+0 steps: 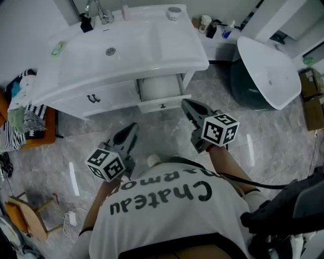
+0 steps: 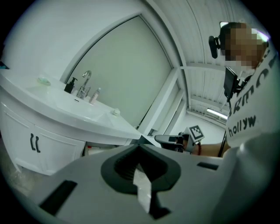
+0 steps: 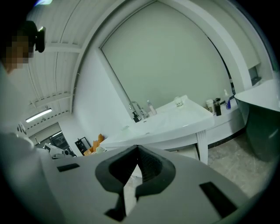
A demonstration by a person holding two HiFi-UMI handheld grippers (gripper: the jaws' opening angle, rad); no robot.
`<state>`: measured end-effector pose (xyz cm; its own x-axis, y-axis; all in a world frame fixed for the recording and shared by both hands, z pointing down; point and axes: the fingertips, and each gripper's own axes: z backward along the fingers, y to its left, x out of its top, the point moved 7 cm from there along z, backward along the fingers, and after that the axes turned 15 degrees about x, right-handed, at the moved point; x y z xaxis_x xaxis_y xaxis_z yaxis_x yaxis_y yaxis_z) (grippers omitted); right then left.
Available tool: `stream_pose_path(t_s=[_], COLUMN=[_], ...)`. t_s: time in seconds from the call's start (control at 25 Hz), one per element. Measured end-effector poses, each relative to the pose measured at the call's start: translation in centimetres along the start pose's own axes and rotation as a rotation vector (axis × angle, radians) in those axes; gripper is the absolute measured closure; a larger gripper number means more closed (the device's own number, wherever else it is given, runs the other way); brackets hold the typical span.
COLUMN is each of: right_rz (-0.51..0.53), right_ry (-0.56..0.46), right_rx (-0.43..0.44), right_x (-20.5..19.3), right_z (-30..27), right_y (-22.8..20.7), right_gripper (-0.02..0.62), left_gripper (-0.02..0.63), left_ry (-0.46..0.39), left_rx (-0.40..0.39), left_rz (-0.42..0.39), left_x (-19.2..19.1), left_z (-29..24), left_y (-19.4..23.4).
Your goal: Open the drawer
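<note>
Drawer (image 1: 161, 88): right-hand unit of the white vanity (image 1: 76, 83), under the counter edge, far side of the floor from the person. It stands pulled out toward the near side. Its pale interior is open to the head view, and I can make out nothing lying in it. The front panel (image 1: 163, 105) is clear of the cabinet face, with a small dark handle at its middle. I can't say whether it is at full travel; the counter overhang hides the back of the box.

Left of the drawer, the two cabinet doors (image 1: 93, 98) with dark pulls are shut.

Right gripper (image 1: 187, 103): just near of the drawer front, a little to its right, and apart from it with no contact. Its own view shows the jaws closed tip to tip with nothing between them.

Left gripper (image 1: 133, 127): further to the near left, over bare floor and well apart from the vanity. Its jaws are likewise pressed together and empty.

On top of the vanity are a sink basin (image 1: 110, 50), a faucet (image 1: 98, 10) at the far edge, a dark soap bottle (image 1: 86, 23) beside it and a small cup (image 1: 173, 12) at the far right corner. A white tub (image 1: 268, 71) stands to the right. There is a heap of clothes (image 1: 20, 114) at far left and a wooden stool (image 1: 28, 215) near left. The floor is grey marble (image 1: 253, 131).

Progress, as I judge it: the opening looks essentially done, since the drawer is out and neither tool is holding it. What is left is at most a further pull if full extension is wanted, which would call for a fresh grip on the handle.
</note>
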<state>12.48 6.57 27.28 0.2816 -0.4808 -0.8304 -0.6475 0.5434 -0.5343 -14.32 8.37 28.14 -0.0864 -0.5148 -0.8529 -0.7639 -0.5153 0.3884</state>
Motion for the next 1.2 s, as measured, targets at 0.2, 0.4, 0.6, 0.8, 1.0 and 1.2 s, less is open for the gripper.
stream_pose_path(t_s=[0.2,0.4,0.6,0.8,1.0,1.2], right_rz=[-0.019,-0.004,0.037,0.097,0.111,0.118], right_ry=[0.021,0.072,0.11,0.158,0.158,0.153], right_rx=[0.039,0.048,0.064,0.1,0.123,0.135], right_x=[-0.5,-0.7,-1.1,-1.9,-2.5,-2.5], right_z=[1.7,3.9,5.4,6.5,7.3,8.0], right_y=[-0.6,-1.3,-1.8,-1.9,-2.1,-2.3], right_gripper=[0.584,0.584,0.584,0.584,0.584,0.584], left_gripper=[0.597,0.597,0.597,0.597,0.597,0.597], left_ry=[-0.01,-0.023,-0.024,-0.053,-0.068,-0.078], left_rx=[0.042,0.06,0.079,0.114,0.133,0.148], left_rz=[0.043,0.039,0.031,0.03,0.031,0.026], left_x=[-0.8,-1.1,-2.1,-3.1,-4.2,-4.7], left_z=[0.0,-0.4,-0.4,-0.2,0.0,0.3], left_y=[-1.6,-4.4,-6.2,-7.5,-8.7,-9.5])
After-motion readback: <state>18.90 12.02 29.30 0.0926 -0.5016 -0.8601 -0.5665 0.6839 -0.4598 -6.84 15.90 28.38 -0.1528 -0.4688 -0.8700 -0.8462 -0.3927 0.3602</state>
